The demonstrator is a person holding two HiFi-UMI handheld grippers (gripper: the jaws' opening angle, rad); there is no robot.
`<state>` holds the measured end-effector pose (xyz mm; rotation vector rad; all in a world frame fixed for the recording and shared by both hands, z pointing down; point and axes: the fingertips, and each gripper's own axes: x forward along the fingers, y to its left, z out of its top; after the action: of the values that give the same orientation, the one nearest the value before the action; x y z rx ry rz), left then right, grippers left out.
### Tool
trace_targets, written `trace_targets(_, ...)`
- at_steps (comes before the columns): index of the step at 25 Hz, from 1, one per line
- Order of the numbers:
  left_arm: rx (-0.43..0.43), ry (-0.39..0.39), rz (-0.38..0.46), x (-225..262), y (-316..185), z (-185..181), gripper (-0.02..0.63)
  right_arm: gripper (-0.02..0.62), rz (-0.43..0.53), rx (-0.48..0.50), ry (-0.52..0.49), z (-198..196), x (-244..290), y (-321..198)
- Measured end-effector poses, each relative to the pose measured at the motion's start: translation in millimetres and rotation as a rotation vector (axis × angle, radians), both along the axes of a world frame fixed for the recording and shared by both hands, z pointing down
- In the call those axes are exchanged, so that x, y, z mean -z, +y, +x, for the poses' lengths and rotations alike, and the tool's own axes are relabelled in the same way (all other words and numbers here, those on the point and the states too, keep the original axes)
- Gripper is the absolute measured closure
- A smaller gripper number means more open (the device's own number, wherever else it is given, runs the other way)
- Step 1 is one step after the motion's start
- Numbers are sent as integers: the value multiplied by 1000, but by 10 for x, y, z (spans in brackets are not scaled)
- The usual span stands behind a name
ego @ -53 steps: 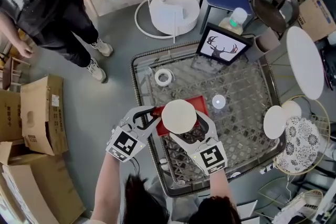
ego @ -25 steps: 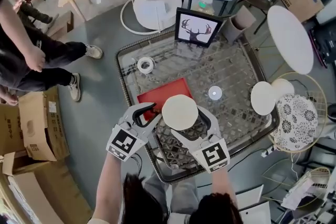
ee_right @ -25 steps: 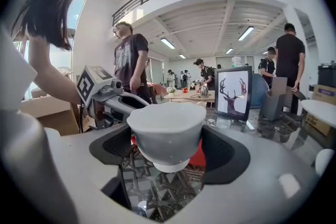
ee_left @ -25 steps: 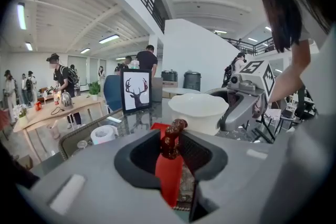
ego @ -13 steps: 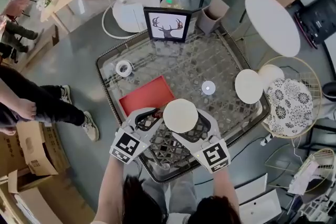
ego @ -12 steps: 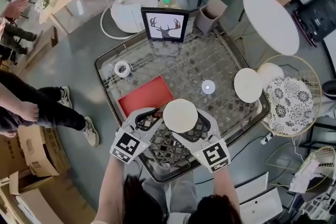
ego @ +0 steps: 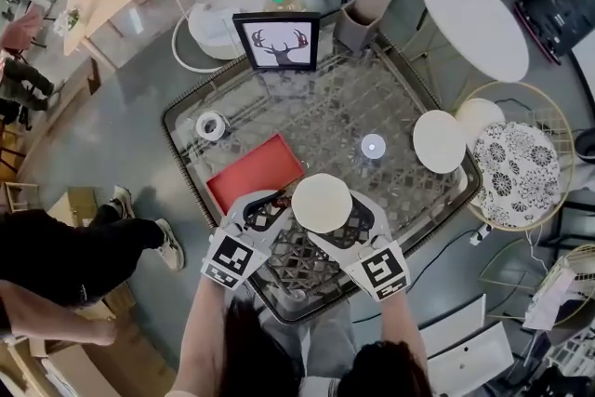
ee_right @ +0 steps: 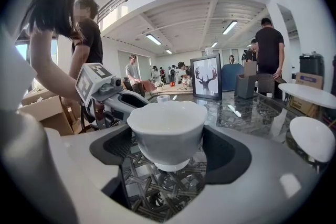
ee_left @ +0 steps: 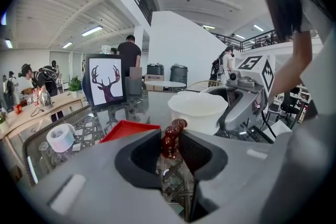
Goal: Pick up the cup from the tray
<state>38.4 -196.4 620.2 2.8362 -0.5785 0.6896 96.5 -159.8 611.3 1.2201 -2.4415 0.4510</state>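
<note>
A white cup (ego: 321, 198) hangs above the glass-topped wicker table (ego: 409, 84), near its front edge. My right gripper (ego: 325, 217) is shut on the cup, with the jaws pressed on both sides of the bowl (ee_right: 167, 126). The red tray (ego: 256, 172) lies on the table just left of and behind the cup and holds nothing. My left gripper (ego: 270, 205) sits beside the cup, over the tray's near corner. It is shut on a small dark red beaded piece (ee_left: 170, 136). From the left gripper view the cup (ee_left: 197, 110) is at the right and the tray (ee_left: 126, 131) ahead.
A framed deer picture (ego: 276, 42) stands at the table's back edge. A tape roll (ego: 211, 125) lies back left, a small round white object (ego: 373, 145) in the middle and a white disc (ego: 439, 141) at the right. A person's legs (ego: 74, 256) are on the floor at the left.
The cup, held in my right gripper, has come off the red tray toward the table's near edge. The tray now lies bare to its left. The person at the left has moved.
</note>
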Motion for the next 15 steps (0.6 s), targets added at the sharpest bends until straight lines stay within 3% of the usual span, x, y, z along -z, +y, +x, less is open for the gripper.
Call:
trace_targets(5,-4,-11,30,-17,-1,-3,505,158,2,-4,-5,-15,-21,3)
trace_targets(10,-10,-37,57,-24,51,-1,498,110,-27,-54,-62,14,-26,77)
trace_targets(15,73,-45,46,-18,63,-145,498,106,12,-137,-136,99,183,108)
